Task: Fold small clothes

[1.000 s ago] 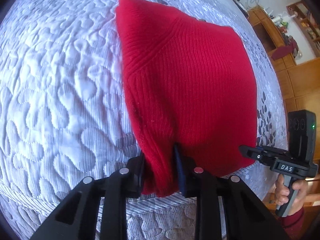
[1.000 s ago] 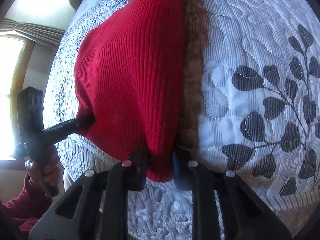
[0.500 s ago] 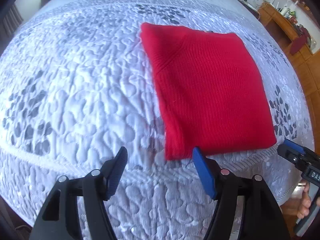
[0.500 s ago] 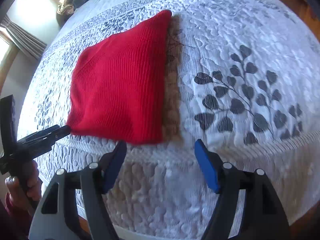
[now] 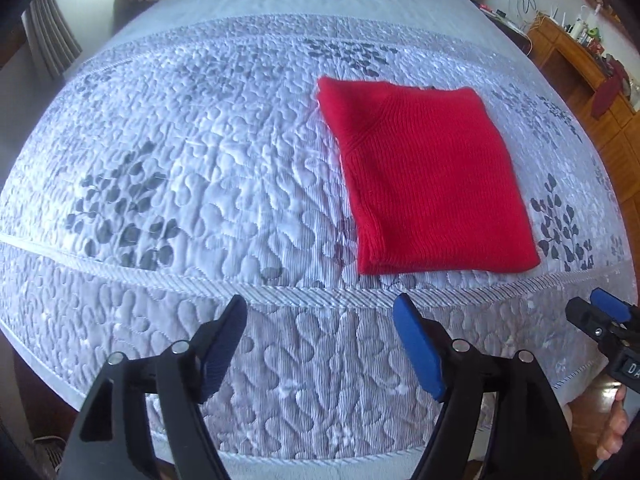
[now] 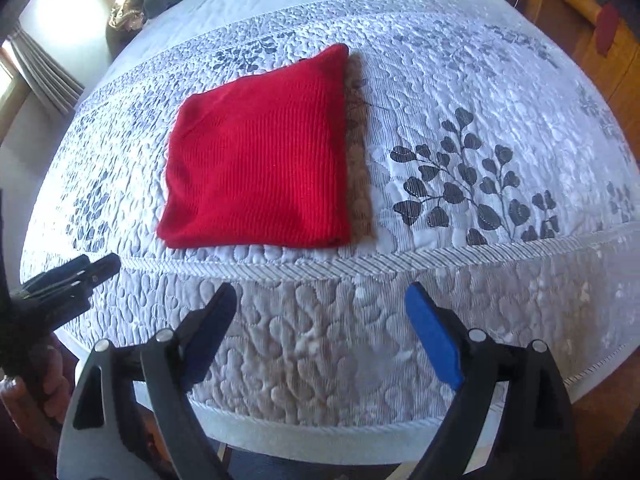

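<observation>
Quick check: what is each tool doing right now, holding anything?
Left tool: open, jaws just opened, nothing between them; red sweater lies folded on the bed.
Right tool: open, jaws just opened, empty.

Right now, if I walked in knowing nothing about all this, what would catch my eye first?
The red knit garment, folded into a neat square, lying flat near the front edge of the pale quilted bedspread with its dark leaf prints. Next, the left gripper and right gripper, blue-padded, both open and empty, hanging just off that edge.

Black left gripper point(image 5: 320, 320) and right gripper point(image 6: 322, 308), blue-padded jaws, silver pivot screws.
</observation>
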Demonstrator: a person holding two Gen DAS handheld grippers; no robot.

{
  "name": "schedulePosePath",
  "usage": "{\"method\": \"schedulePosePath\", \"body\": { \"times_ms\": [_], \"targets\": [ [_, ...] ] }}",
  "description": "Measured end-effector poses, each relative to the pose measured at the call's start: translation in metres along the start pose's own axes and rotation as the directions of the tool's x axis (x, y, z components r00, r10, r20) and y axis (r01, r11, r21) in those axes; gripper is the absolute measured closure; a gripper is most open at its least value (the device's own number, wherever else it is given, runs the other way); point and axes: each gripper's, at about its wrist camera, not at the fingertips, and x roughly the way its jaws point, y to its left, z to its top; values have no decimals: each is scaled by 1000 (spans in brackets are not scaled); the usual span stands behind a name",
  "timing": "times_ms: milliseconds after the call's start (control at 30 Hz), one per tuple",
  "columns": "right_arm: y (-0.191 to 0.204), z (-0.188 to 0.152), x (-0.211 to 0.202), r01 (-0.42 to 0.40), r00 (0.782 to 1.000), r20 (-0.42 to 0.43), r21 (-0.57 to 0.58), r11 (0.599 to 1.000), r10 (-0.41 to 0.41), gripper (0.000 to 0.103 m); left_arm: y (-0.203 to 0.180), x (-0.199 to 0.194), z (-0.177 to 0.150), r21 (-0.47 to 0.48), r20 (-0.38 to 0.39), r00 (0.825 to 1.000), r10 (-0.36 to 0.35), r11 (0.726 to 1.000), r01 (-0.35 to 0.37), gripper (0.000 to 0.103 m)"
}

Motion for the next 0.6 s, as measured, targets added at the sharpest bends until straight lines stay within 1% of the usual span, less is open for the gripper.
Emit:
{"method": "schedulePosePath", "body": {
  "times_ms": [100, 300, 367, 600],
  "targets": [
    [6, -3, -9, 1, 1000, 4, -3, 1000, -1, 15, -1, -17, -3, 16, 35, 999, 28, 999, -29, 24],
    [15, -7, -25, -12, 1000, 27, -4, 1000, 12, 14, -3, -43, -5, 23, 75, 997, 13, 1000, -14, 23],
    [18, -7, -29, -9, 999, 36, -7, 1000, 9, 14, -4, -50, -6, 30, 89, 996, 17, 999, -20, 22],
    [22, -8, -38, -6, 1000, 28, 3, 1000, 6, 13, -6, -60, -10, 36, 81, 997, 7, 999, -10, 22]
  ]
}}
